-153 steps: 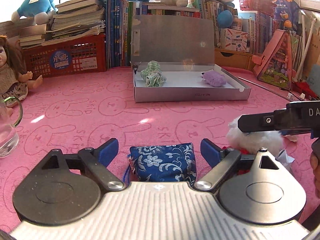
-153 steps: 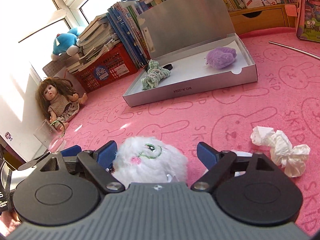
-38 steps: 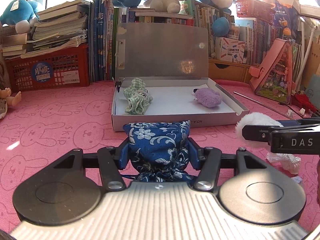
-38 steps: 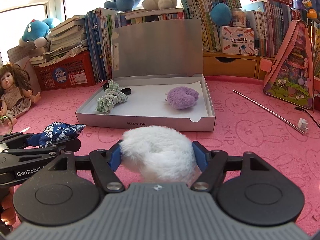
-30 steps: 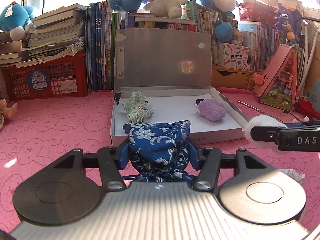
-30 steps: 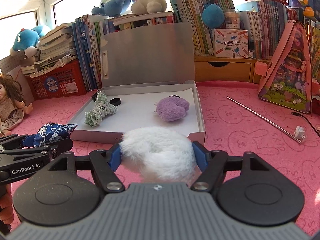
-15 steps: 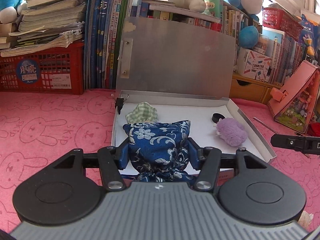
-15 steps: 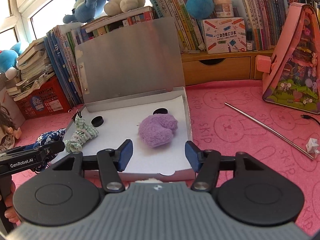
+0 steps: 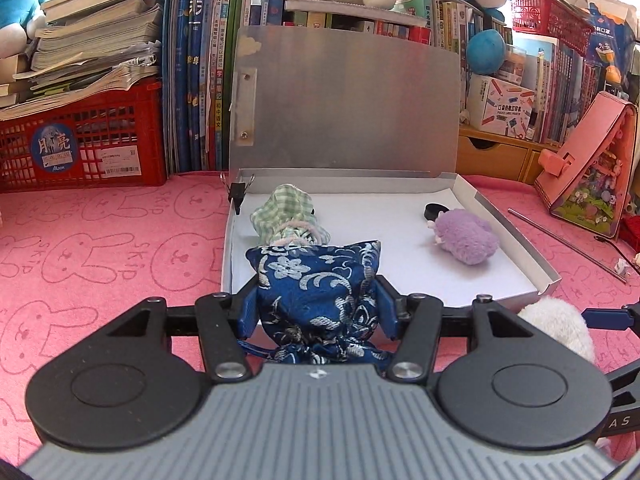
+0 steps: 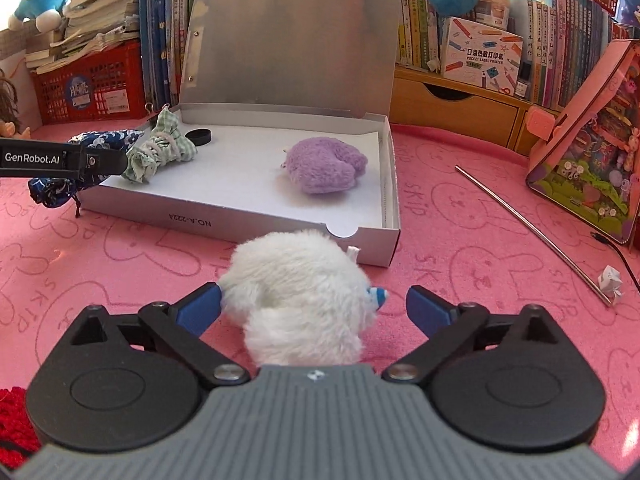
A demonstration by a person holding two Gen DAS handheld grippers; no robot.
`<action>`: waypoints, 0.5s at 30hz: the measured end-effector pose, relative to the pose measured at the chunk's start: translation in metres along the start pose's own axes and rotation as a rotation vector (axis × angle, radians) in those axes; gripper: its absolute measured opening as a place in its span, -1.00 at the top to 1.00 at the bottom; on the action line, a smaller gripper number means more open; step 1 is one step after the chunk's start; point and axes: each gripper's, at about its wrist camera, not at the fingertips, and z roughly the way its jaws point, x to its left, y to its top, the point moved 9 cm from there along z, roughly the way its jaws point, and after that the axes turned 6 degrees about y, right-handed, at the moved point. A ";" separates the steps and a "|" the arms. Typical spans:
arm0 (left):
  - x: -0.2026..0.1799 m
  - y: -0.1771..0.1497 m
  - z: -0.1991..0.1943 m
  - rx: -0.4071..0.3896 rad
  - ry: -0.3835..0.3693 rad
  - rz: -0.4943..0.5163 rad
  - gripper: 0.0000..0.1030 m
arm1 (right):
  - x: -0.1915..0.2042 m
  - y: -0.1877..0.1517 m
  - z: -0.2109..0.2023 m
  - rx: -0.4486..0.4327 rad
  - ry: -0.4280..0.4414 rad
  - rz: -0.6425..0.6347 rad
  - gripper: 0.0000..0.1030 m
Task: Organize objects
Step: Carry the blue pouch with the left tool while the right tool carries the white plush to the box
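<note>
My left gripper point(image 9: 316, 304) is shut on a blue brocade pouch point(image 9: 316, 280) and holds it over the front left edge of the open white box point(image 9: 516, 236). The pouch also shows in the right wrist view point(image 10: 100, 140). In the box lie a green checked scrunchie point(image 9: 286, 216), a purple plush point(image 9: 466, 236) and a black ring point(image 10: 199, 136). My right gripper point(image 10: 314, 308) is open, its fingers spread either side of a white fluffy toy point(image 10: 300, 288) that lies on the pink cloth just in front of the box's front wall point(image 10: 240, 224).
The box lid point(image 9: 344, 100) stands upright at the back. Behind it are books, a red crate point(image 9: 80, 140) and a wooden drawer unit point(image 10: 452, 104). A pink toy house point(image 10: 592, 140), a metal rod point(image 10: 532, 232) and a crumpled scrap point(image 10: 610, 280) lie to the right.
My right gripper has opened and drawn back; the white toy now lies on the cloth before the box. My left gripper has come closer over the box edge with the pouch.
</note>
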 end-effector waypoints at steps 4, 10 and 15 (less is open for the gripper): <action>0.001 0.001 0.001 0.002 0.002 -0.006 -0.21 | 0.004 -0.003 0.007 0.042 0.023 0.010 -0.83; 0.004 0.004 0.004 -0.003 0.008 -0.011 -0.21 | 0.003 0.002 -0.003 0.060 0.048 0.040 -0.16; 0.006 0.007 0.008 -0.007 0.015 -0.012 -0.21 | 0.007 0.014 -0.015 0.026 0.069 0.020 -0.16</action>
